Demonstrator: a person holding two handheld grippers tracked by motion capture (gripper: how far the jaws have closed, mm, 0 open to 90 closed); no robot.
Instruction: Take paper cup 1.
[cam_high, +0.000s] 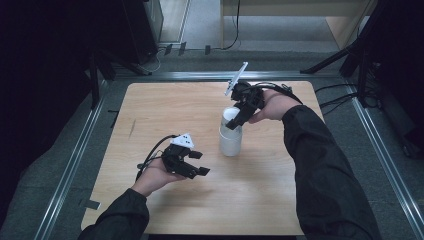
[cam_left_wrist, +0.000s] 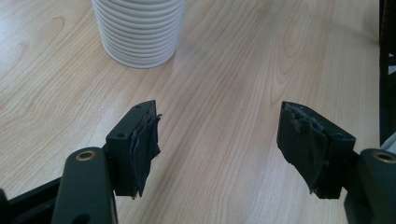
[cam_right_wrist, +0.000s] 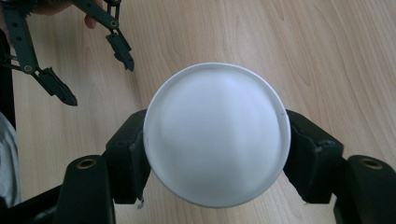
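A stack of white cups stands upside down near the middle of the wooden table. My right gripper reaches down from the far side and is shut on the top cup. In the right gripper view its round white base sits between the two jaws, which press on either side. My left gripper hovers open left of the stack, nothing between its pads. The ribbed side of the stack lies just ahead of it. From the right gripper view, the left gripper shows at top left.
Bare wood surrounds the stack on all sides. Metal rails run along the table's left and right edges, with dark stands and cables on the floor beyond the far right corner.
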